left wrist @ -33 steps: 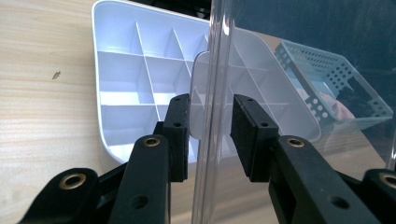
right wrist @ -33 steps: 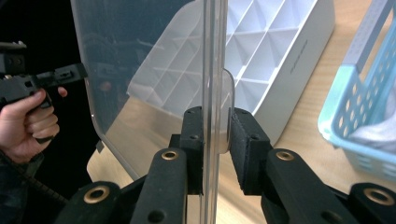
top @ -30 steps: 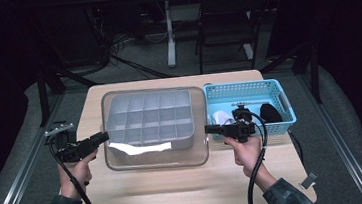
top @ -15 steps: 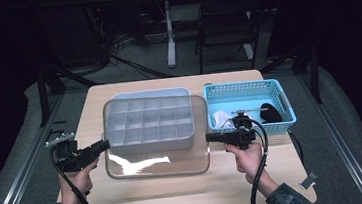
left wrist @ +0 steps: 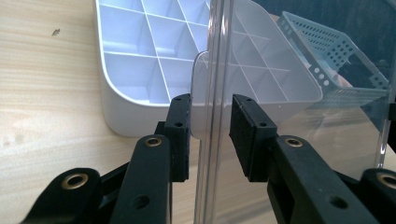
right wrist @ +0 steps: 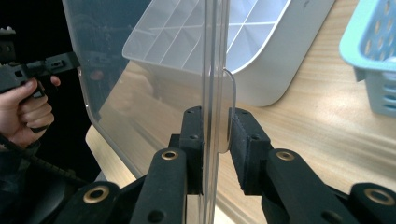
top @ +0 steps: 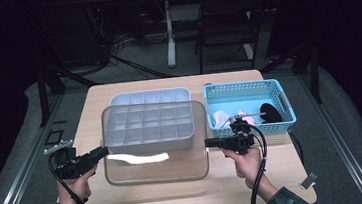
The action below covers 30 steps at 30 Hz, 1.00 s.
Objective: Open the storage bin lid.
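A clear plastic lid (top: 156,154) hangs over the table, its far part overlapping the near part of a white compartment box (top: 148,97). My left gripper (top: 104,151) is shut on the lid's left edge, and my right gripper (top: 208,142) is shut on its right edge. In the left gripper view my gripper (left wrist: 211,135) has its black pads on both sides of the lid's rim (left wrist: 217,46), with the box (left wrist: 140,46) behind. The right gripper view shows that gripper (right wrist: 215,149) pinching the rim beside a small tab, the lid (right wrist: 140,70) stretching away.
A blue basket (top: 248,86) stands right of the box, holding a black item (top: 269,112) and white and pink pieces (top: 230,117). Bare wooden table (top: 178,197) lies in front. Chairs and cables sit on the dark floor beyond.
The lid has come off the top of the box and slid toward the table's front edge. Both hands moved back with it, the left one lower.
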Available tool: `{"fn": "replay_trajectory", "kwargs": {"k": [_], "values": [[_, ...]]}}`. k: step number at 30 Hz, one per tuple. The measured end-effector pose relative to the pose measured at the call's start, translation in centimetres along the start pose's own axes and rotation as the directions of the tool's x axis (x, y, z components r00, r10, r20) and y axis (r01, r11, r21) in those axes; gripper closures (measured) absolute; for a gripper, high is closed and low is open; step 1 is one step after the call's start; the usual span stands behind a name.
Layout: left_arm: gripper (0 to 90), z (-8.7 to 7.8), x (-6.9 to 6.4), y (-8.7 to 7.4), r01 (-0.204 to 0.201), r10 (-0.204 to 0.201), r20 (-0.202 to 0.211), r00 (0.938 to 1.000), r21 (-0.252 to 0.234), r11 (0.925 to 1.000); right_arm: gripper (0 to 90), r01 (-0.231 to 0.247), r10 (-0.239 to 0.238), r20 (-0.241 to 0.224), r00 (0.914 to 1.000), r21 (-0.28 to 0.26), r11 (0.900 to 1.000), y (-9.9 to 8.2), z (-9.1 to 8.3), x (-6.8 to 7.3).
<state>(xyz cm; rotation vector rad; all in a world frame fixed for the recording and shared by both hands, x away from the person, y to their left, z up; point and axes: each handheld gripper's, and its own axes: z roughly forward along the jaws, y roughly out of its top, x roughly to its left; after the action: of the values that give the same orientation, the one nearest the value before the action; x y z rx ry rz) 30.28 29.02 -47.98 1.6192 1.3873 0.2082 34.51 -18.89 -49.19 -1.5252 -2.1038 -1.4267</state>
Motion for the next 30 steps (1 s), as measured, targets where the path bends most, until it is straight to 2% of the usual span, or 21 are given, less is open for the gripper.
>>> {"fn": "replay_trajectory", "kwargs": {"k": [4,5,8,12,23,26,27,30], "values": [[68.7,-0.2,0.2,-0.4,-0.002,0.002,0.0,1.0,0.009,1.0,75.6,0.007,-0.007,-0.004,1.0,0.011,0.9999,-0.2,0.2,0.2],[68.7,-0.4,0.5,-0.6,0.011,-0.011,0.005,0.9999,0.003,0.9999,75.6,0.008,-0.008,-0.003,1.0,0.018,0.9998,-0.2,0.3,0.3],[69.2,-0.6,0.7,-1.0,0.012,-0.012,0.009,0.9999,-0.003,0.9999,75.6,0.009,-0.009,-0.01,0.9999,0.02,0.9998,-0.5,0.4,0.4],[69.3,-0.8,1.4,-1.8,0.034,-0.034,0.006,0.9994,-0.003,0.9994,75.7,0.012,-0.011,-0.009,0.9999,0.045,0.9989,-1.1,1.1,0.6],[69.9,-1.7,1.9,-2.9,0.036,-0.036,0.005,0.9993,0.01,0.9993,75.6,0.021,-0.02,-0.013,0.9997,0.082,0.9964,-2.1,2.0,1.0],[69.9,-1.8,2.1,-3.2,0.041,-0.042,0.012,0.9991,0.017,0.999,75.5,0.018,-0.017,-0.012,0.9998,0.09,0.9958,-2.3,2.2,0.9],[69.9,-1.9,2.3,-3.3,0.04,-0.041,0.026,0.9988,0.025,0.9989,75.4,0.015,-0.014,-0.012,0.9998,0.095,0.9954,-2.4,2.2,0.9],[69.9,-2.1,2.5,-3.5,0.046,-0.047,0.026,0.9986,0.023,0.9987,75.3,0.011,-0.01,-0.015,0.9998,0.104,0.9945,-2.7,2.6,0.9]]}}
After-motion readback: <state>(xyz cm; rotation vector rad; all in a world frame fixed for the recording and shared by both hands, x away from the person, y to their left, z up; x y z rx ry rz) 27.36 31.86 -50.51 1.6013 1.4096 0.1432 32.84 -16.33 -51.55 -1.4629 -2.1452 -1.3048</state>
